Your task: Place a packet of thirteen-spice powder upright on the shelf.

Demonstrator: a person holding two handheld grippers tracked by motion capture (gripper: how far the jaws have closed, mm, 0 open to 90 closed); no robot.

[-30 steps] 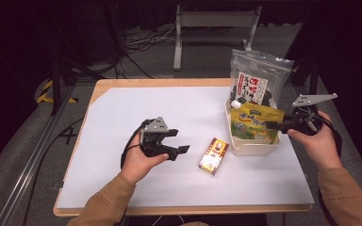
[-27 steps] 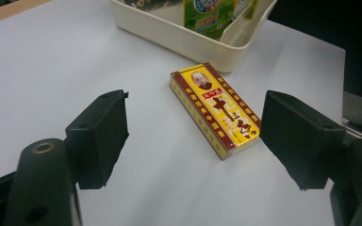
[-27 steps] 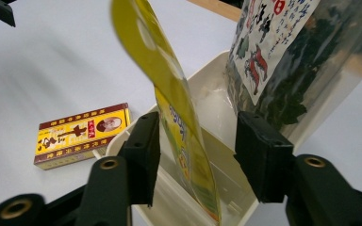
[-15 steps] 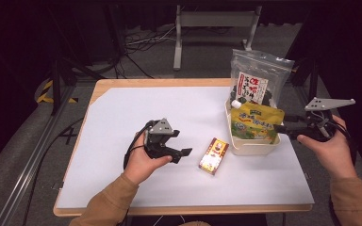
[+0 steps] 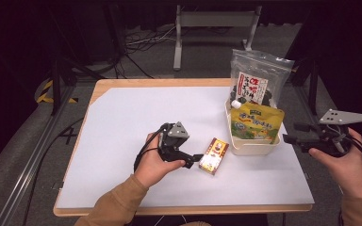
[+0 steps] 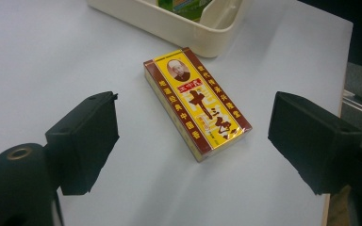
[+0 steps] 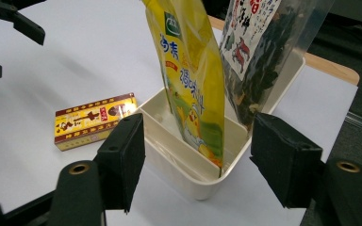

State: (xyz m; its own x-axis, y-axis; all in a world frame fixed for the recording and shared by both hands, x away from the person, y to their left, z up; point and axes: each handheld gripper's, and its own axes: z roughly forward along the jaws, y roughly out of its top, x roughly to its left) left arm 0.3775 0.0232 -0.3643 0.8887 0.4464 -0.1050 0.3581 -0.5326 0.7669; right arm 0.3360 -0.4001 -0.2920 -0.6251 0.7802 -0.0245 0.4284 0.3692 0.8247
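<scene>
Left tool point(image 5: 199, 157) is released, its jaws having just been opening, with nothing between them. It stands just beside the box point(image 5: 213, 155), on the side away from the tray point(image 5: 252, 147). The box lies flat on the table point(image 5: 122, 117), near the tray and apart from it. Right tool point(image 5: 293, 133) is likewise released, jaws just opening and empty, on the tray's far side from the box. A yellow pouch point(image 5: 256, 123) and a clear bag point(image 5: 259, 81) stand upright in the tray.

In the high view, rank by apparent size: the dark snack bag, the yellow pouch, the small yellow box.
1. dark snack bag
2. yellow pouch, partly sunk in the cream bin, so its full size is unsure
3. small yellow box, clearly smallest
</scene>
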